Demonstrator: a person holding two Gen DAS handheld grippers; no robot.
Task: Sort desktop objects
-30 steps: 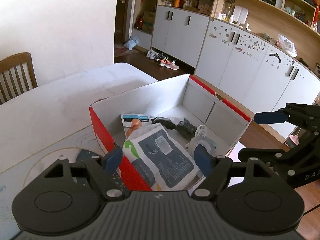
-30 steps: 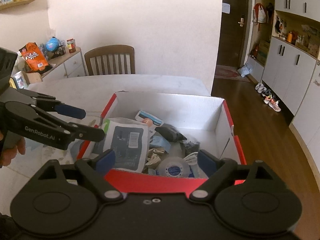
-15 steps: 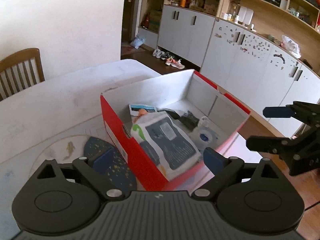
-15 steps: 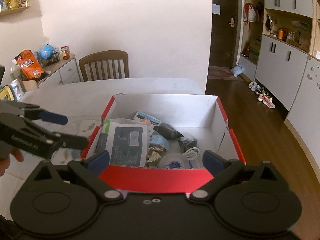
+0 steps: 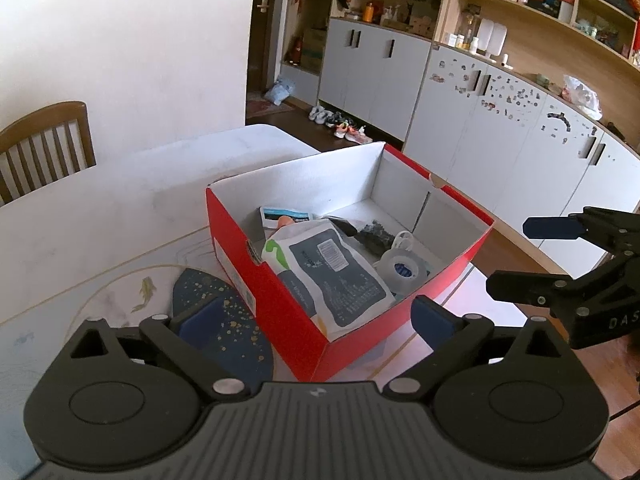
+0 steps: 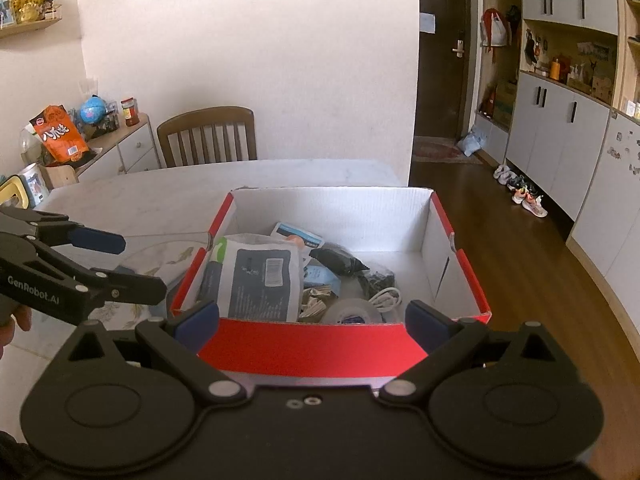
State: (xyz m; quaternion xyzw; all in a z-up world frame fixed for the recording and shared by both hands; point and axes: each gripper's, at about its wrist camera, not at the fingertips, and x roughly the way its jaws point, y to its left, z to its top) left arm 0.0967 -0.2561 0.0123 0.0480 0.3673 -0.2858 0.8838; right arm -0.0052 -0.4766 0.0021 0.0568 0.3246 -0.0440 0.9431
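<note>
A red cardboard box (image 5: pixel 280 300) with white inside stands on the white table; it also shows in the right wrist view (image 6: pixel 312 344). It holds a grey-white pouch (image 5: pixel 332 272) (image 6: pixel 260 280), a tape roll (image 5: pixel 400 270) (image 6: pixel 352 312), a black packet (image 6: pixel 338 260), a white cable (image 6: pixel 386 298) and other small items. My left gripper (image 5: pixel 316 316) is open and empty, held back from the box's near corner. My right gripper (image 6: pixel 312 318) is open and empty, just in front of the box's near wall.
A dark blue speckled mat (image 5: pixel 224 320) lies on the table left of the box. A wooden chair (image 6: pixel 208 136) stands at the far side. A side cabinet with snacks (image 6: pixel 60 136) is at the left. Cupboards (image 5: pixel 500 120) line the right wall.
Both grippers have drawn back from the box, so it looks smaller and farther. Both stay open and empty. The box's contents have not moved.
</note>
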